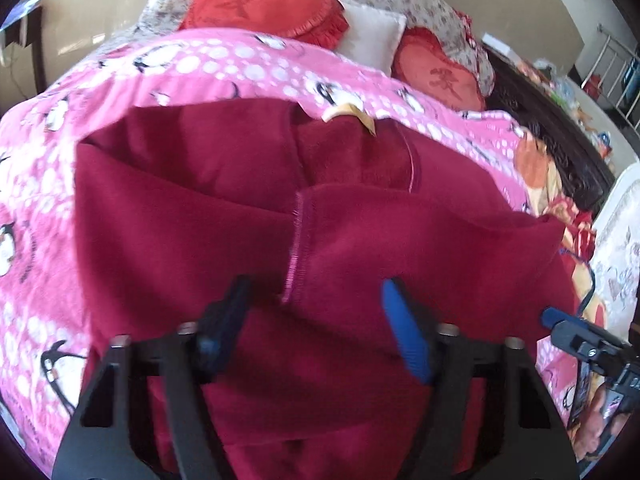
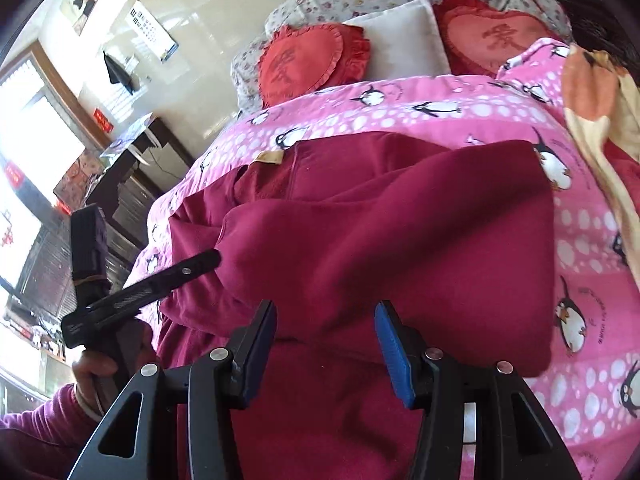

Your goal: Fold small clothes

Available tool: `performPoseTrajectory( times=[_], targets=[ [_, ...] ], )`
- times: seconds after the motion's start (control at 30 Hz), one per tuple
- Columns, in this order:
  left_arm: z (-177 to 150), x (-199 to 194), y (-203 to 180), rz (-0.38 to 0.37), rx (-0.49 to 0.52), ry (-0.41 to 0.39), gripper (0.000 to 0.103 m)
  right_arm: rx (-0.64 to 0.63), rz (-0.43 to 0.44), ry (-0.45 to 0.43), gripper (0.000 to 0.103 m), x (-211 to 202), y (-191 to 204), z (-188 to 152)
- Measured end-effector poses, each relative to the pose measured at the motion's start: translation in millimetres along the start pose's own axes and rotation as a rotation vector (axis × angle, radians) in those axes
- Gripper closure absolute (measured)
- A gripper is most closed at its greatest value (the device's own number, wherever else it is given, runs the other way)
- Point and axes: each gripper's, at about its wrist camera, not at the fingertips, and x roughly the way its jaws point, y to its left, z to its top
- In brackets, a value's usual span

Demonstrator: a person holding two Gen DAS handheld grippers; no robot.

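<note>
A dark red fleece garment (image 1: 224,208) (image 2: 400,240) lies partly folded on a pink penguin blanket (image 1: 240,68) (image 2: 580,240), its tan label (image 1: 348,114) (image 2: 270,157) at the far edge. My left gripper (image 1: 316,292) hovers low over the near fold beside a pink seam, jaws apart, cloth lying under and between the fingers without being pinched. From the right wrist view the left gripper's finger (image 2: 200,262) touches the fold's left edge. My right gripper (image 2: 326,316) stands open over the garment's near edge, with nothing in its jaws.
Two red heart cushions (image 1: 264,4) (image 1: 444,76) and a white pillow (image 1: 372,32) lie at the head of the bed. An orange patterned cover (image 2: 592,92) is bunched at the right. A hand (image 2: 96,364) in a maroon sleeve holds the left gripper. Dark furniture (image 2: 132,184) stands left of the bed.
</note>
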Motion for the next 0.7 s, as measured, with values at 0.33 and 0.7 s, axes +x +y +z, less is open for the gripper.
performPoseTrajectory(
  times=[0.33,0.7],
  targets=[
    [13,-37,-7,0.029,0.044,-0.095,0.096,0.052,-0.013,-0.059,0.054,-21,-17,2],
    [6,-107,55,0.117,-0.044,-0.2,0.096,0.07,-0.078,-0.138,0.054,-53,-27,12]
  ],
)
